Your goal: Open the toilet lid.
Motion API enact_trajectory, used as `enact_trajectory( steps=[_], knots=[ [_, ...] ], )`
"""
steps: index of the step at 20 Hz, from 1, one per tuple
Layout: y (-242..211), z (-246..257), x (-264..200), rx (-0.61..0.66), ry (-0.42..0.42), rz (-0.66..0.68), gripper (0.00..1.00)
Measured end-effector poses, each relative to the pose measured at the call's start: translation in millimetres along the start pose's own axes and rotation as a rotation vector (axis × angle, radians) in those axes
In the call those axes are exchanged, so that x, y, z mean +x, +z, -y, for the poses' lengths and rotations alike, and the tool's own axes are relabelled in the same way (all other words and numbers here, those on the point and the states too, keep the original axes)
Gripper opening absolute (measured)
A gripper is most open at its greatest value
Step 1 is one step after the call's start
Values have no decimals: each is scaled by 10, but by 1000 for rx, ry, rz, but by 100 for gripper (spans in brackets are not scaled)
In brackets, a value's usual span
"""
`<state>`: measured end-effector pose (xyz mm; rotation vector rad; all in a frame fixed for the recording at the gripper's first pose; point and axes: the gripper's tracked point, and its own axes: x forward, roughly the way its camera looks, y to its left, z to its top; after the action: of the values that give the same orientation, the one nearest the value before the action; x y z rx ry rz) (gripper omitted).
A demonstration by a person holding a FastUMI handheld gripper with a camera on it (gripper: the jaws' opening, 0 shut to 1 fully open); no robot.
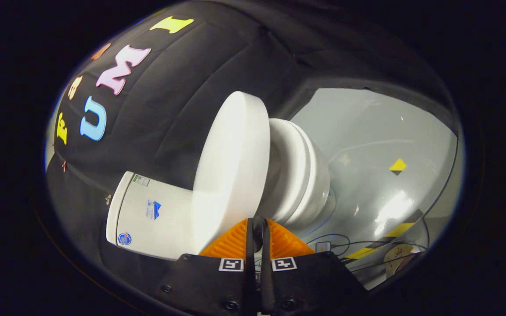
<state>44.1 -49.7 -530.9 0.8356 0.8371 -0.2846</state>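
The view is rolled sideways, so the white toilet lies across it. Its thick white lid [235,166] is lifted well off the seat [297,171] and stands close to the tank [147,215], with a wedge-shaped gap between lid and seat. The bowl [321,188] rests on the grey floor. My gripper [257,232] is shut, its orange fingers [231,243] held together with only a thin dark slit between them and nothing in it. The fingertips sit right at the lid's free edge, at the opening between lid and seat; whether they touch the lid is unclear.
Black cloth wall [182,87] stands behind the tank. The glossy grey floor [389,131] carries a yellow-and-black marker [397,166], striped tape [393,232] and loose cables [336,241] near the toilet's base.
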Motion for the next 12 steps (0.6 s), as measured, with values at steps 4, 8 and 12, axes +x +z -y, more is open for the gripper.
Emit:
enact_trajectory(
  steps=[4, 8, 12],
  knots=[
    [99, -448, -219, -156, -15, 44, 8],
    [110, -928, -420, -326, -25, 103, 7],
    [61, -1270, -525, -439, -61, 139, 8]
  ],
)
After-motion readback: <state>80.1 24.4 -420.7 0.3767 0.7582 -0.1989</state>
